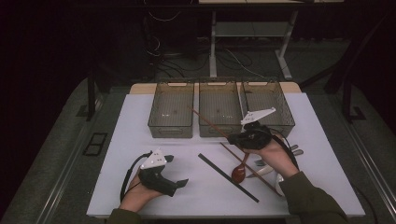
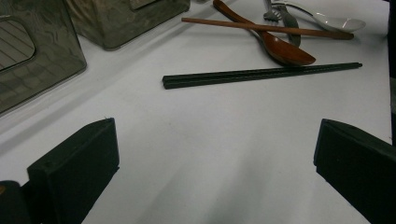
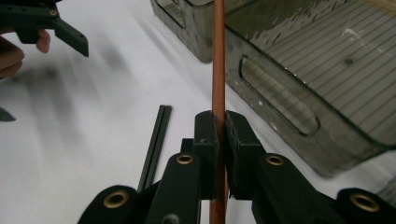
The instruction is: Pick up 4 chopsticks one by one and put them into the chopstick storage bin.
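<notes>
My right gripper (image 1: 235, 138) is shut on a brown wooden chopstick (image 1: 208, 122) and holds it above the table. The stick slants up-left in front of the middle bin (image 1: 219, 108). In the right gripper view the stick (image 3: 218, 70) runs straight up between the closed jaws of the right gripper (image 3: 221, 126). My left gripper (image 1: 177, 170) rests open at the table's front left with nothing in it. In the left gripper view the left gripper (image 2: 215, 140) has bare white table between its wide-apart jaws.
Three clear bins stand in a row at the back: left (image 1: 171, 109), right (image 1: 268, 105). On the white table (image 1: 140, 140) lie a pair of black chopsticks (image 1: 227, 177), a wooden spoon (image 1: 239, 171), a second wooden chopstick (image 1: 261, 179), and a metal fork (image 1: 261, 162).
</notes>
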Demonstrator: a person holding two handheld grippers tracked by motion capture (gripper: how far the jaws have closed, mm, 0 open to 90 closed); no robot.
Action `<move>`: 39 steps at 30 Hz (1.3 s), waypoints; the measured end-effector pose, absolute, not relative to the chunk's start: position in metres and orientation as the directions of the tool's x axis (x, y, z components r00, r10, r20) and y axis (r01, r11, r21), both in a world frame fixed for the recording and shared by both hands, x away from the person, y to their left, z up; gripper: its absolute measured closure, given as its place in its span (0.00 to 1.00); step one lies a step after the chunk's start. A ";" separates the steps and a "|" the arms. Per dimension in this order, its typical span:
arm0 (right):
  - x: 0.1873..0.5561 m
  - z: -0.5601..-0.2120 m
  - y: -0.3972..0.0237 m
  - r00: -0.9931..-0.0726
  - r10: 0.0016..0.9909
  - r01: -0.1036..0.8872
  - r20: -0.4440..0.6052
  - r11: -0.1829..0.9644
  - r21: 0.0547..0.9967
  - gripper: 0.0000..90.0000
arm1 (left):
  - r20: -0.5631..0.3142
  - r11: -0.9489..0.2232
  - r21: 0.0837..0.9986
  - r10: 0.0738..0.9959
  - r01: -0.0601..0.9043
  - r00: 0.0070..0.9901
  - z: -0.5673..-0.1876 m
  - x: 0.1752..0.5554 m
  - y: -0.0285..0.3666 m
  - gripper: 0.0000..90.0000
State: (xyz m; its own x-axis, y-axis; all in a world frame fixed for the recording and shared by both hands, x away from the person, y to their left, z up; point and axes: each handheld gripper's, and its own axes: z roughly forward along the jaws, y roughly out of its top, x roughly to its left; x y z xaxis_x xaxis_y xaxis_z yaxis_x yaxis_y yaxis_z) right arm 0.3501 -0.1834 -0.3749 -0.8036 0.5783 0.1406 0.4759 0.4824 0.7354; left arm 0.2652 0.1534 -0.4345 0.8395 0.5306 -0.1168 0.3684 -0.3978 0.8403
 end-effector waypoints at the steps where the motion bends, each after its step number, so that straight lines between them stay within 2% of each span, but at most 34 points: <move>1: 0.352 -0.373 -0.181 -0.802 0.580 0.478 0.141 0.483 0.733 0.93 | -0.117 -0.398 0.840 0.530 0.369 0.840 -0.434 0.265 0.154 0.00; 17: 0.388 -0.342 -0.142 -0.800 0.586 0.466 0.133 0.466 0.752 0.93 | -0.120 -0.396 0.841 0.526 0.367 0.842 -0.434 0.265 0.153 0.00; 39: 0.445 -0.334 -0.079 -0.752 0.642 0.487 0.147 0.391 0.781 0.93 | -0.124 -0.392 0.845 0.519 0.364 0.846 -0.433 0.265 0.155 0.00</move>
